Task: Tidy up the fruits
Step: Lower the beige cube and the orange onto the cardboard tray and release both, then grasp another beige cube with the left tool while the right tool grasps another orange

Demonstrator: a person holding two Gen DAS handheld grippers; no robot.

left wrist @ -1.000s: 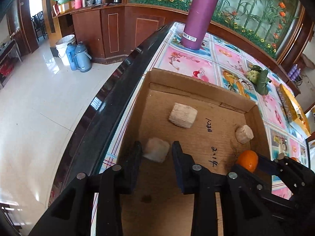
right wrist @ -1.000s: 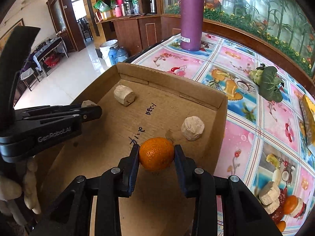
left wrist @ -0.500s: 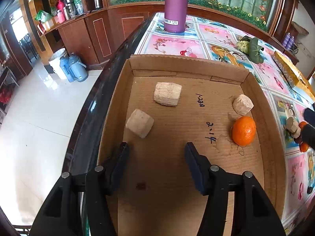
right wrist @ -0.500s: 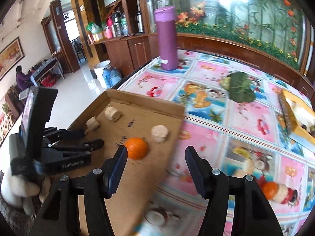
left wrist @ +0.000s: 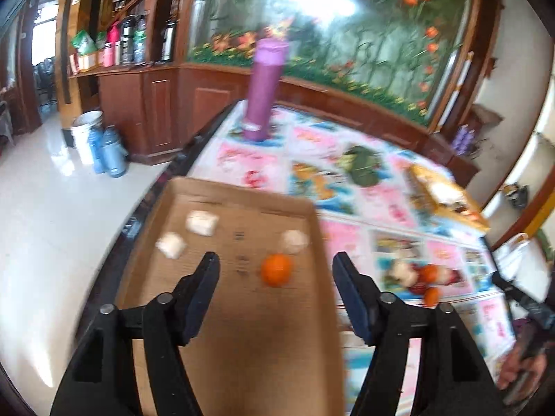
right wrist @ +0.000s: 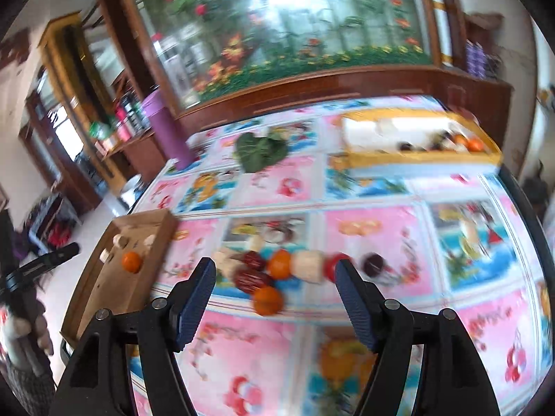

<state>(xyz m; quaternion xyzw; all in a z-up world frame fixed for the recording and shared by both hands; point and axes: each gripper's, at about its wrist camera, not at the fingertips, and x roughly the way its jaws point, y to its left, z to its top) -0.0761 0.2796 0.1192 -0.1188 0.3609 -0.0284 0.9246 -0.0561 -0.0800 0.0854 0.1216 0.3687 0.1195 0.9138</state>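
Both tongs wide and empty above the fruit

Right tongs (right wrist: 274, 277) should straddle one round orange tangerine (right wrist: 267, 300) mid-bench and close squarely; another sits inside the shallow brown cardboard tray (left wrist: 242, 346) beneath the left tongs (left wrist: 275, 272).

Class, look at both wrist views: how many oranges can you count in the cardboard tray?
1. The single orange lies near the right wall of the cardboard tray, beside a pale chunk. Two more pale chunks sit further left. Blur could hide smaller pieces.
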